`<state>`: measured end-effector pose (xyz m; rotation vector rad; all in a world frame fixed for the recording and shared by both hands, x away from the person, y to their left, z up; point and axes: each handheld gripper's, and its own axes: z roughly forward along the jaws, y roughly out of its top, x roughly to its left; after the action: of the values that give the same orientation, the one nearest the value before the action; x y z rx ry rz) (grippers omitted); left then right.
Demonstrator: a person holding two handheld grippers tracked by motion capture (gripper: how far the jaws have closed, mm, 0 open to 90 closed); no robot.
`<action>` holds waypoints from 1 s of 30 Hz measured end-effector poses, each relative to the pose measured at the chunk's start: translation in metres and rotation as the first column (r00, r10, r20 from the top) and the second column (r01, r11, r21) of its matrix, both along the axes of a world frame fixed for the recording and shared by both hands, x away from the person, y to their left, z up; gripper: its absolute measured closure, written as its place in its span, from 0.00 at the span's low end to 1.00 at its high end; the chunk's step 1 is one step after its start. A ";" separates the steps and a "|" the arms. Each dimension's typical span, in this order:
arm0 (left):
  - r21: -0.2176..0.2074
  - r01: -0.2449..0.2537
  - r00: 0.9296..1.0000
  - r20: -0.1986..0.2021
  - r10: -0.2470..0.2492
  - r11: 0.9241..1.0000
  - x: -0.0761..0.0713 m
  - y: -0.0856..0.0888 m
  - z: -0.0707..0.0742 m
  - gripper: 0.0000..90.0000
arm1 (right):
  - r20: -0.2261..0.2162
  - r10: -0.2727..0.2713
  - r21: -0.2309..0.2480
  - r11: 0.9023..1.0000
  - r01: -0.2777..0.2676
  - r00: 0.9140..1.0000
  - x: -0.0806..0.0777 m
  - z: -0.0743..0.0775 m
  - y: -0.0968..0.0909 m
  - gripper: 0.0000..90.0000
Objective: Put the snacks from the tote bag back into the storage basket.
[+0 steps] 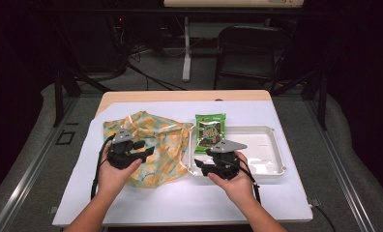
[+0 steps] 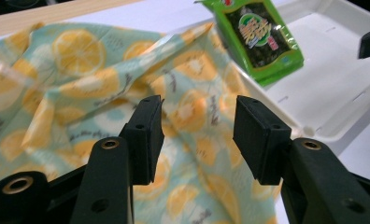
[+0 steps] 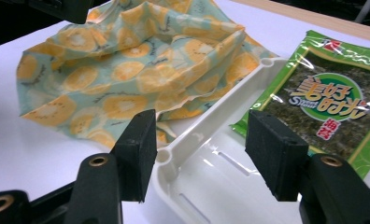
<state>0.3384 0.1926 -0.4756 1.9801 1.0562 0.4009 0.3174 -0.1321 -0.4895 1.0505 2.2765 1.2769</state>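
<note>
A cloth printed with lemon slices (image 1: 155, 140) lies crumpled on the white table cover, left of a white tray (image 1: 264, 147). A green seaweed snack packet (image 1: 210, 128) rests partly in the tray's far left corner, its top over the rim. My left gripper (image 1: 145, 149) hovers over the cloth (image 2: 80, 70), jaws wide apart and holding nothing (image 2: 198, 123). My right gripper (image 1: 201, 166) is at the tray's near left corner, open too (image 3: 199, 140), with the tray rim (image 3: 211, 121) below the gap and the packet (image 3: 323, 102) beyond its right jaw.
The table's wooden far edge (image 1: 180, 95) shows beyond the white cover. A dark folding chair (image 1: 250, 48) and a stand leg (image 1: 186, 48) sit on the floor behind the table. The right part of the tray holds nothing.
</note>
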 end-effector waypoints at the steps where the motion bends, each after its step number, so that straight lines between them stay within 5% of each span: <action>1: 0.001 -0.002 1.000 0.000 0.002 1.000 -0.002 0.003 -0.001 0.58 | 0.000 0.003 0.002 1.000 -0.003 1.000 -0.003 -0.001 0.001 0.48; 14: 0.002 0.007 0.999 -0.041 -0.007 1.000 -0.024 0.030 -0.021 0.59 | -0.024 0.099 -0.023 0.995 -0.100 0.995 -0.027 -0.023 0.010 0.52; 30: 0.007 0.002 0.999 -0.046 -0.001 1.000 -0.030 0.035 -0.039 0.58 | -0.008 0.211 -0.037 0.977 -0.211 0.977 -0.043 -0.040 0.027 0.54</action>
<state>0.3089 0.2276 -0.5141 2.0046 1.0834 0.3603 0.2746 -0.1053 -0.5297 0.8158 2.4583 1.3056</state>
